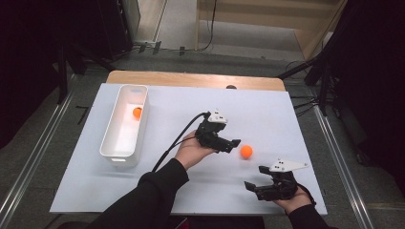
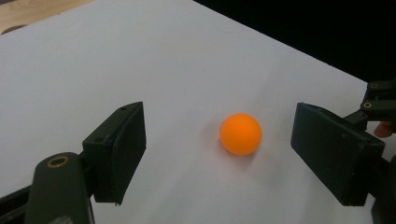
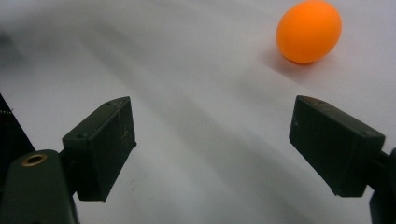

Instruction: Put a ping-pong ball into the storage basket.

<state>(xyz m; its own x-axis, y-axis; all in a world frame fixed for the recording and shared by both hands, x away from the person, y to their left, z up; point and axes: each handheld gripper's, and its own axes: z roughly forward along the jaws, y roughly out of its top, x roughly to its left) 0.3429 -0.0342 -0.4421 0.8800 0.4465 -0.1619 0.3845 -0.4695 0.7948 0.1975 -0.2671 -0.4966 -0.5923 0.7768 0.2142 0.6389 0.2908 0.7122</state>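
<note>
A white sheet [image 1: 267, 114] covers most of a wooden table [image 1: 191, 78], whose bare far edge shows as a tan strip, and grey floor and dark stands ring it on all sides. The left gripper [image 1: 228, 144] sits near the middle of the sheet with its jaws spread wide and holding nothing; in the left gripper view an orange ball [image 2: 240, 134] lies on the sheet ahead of them, nearer the right-hand jaw and touching neither. From above, that ball [image 1: 246, 151] rests just beside the left gripper's tips. The right gripper [image 1: 254, 180] lies near the sheet's near edge, its jaws equally wide and empty (the same ball shows in its own view, up and to the right, well clear of both jaws). A white bin [image 1: 125, 125] stands along the left side of the sheet, long side running away from the person, with a second orange ball [image 1: 137, 112] inside toward its far end. No lettering can be read on anything. Bare sheet lies open between bin and grippers, and on the far right.
</note>
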